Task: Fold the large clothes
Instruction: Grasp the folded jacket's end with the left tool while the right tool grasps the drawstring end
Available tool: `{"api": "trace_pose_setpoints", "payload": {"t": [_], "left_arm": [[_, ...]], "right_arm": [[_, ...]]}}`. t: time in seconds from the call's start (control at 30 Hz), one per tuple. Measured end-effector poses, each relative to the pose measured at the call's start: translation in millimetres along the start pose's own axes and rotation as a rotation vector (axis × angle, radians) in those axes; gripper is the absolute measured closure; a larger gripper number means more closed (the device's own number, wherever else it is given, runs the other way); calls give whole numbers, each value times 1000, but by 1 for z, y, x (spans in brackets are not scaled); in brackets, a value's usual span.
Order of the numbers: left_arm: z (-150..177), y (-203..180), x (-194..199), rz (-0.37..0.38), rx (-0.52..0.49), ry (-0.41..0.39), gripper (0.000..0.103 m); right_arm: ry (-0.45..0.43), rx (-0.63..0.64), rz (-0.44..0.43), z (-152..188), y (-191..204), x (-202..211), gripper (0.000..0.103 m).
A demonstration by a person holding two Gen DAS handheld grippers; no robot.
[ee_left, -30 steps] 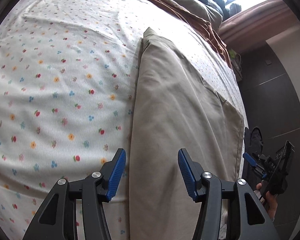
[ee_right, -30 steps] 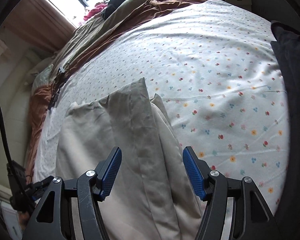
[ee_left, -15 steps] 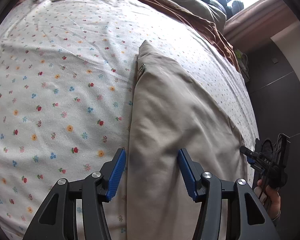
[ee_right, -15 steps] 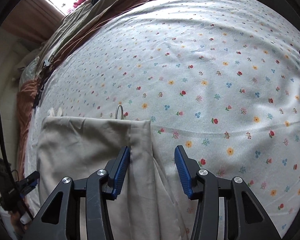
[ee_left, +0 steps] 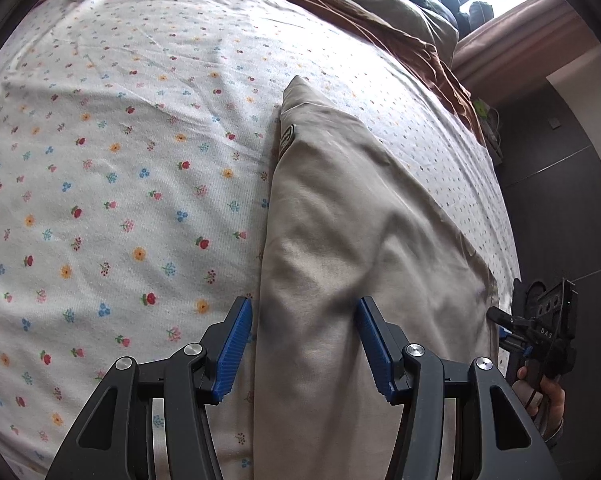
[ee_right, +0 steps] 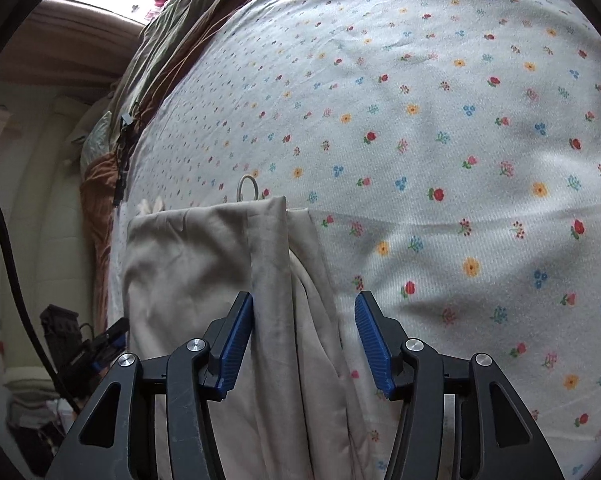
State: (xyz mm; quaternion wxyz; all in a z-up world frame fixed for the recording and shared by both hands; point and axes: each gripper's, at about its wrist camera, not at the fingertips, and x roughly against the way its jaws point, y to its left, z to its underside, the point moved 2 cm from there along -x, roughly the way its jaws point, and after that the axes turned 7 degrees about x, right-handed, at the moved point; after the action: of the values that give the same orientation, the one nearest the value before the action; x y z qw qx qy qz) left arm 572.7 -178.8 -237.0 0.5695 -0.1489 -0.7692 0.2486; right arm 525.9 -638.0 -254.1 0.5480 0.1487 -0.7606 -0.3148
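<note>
Where the floral bedsheet (ee_left: 132, 184) lies spread, beige folded trousers (ee_left: 340, 248) rest along its edge. Left gripper (ee_left: 303, 346): released, straddling fabric. Right gripper (ee_right: 303, 344): jaws opening, straddling the folded edge. Waistband patch (ee_left: 287, 138): unreadable.

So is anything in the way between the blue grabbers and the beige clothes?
No, nothing visible. The beige garment lies bare on the flowered sheet, right under the left gripper and the right gripper, whose jaws are opening.
</note>
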Motion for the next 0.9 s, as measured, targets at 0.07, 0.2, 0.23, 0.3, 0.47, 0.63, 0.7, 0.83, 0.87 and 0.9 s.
{"api": "trace_pose_setpoints", "payload": {"t": [0.07, 0.2, 0.23, 0.3, 0.47, 0.63, 0.7, 0.83, 0.87, 0.9], "left_arm": [[0, 0, -1, 2, 2, 0, 47], [-4, -2, -5, 9, -1, 2, 47], [-5, -2, -7, 13, 1, 3, 47], [-9, -3, -10, 17, 4, 6, 47], [-19, -6, -19, 12, -5, 10, 47], [-33, -14, -31, -10, -18, 10, 47], [-38, -15, -35, -22, -18, 20, 47], [-47, -15, -41, -38, -7, 19, 47], [-48, -15, -42, -41, -2, 16, 47], [-49, -16, -43, -45, 1, 11, 47]], "right_arm": [[32, 12, -36, 3, -1, -4, 48], [56, 2, -138, 1, -3, -14, 47], [59, -9, -170, -1, -5, -18, 47], [60, -25, -226, -6, -7, -25, 47], [73, -17, -312, -17, -2, -41, 48], [103, 39, -328, -26, 14, -57, 50], [109, 41, -330, -28, 15, -61, 56], [104, 29, -327, -29, 15, -64, 66], [97, 32, -313, -28, 16, -63, 69], [87, 42, -288, -27, 17, -60, 71]]}}
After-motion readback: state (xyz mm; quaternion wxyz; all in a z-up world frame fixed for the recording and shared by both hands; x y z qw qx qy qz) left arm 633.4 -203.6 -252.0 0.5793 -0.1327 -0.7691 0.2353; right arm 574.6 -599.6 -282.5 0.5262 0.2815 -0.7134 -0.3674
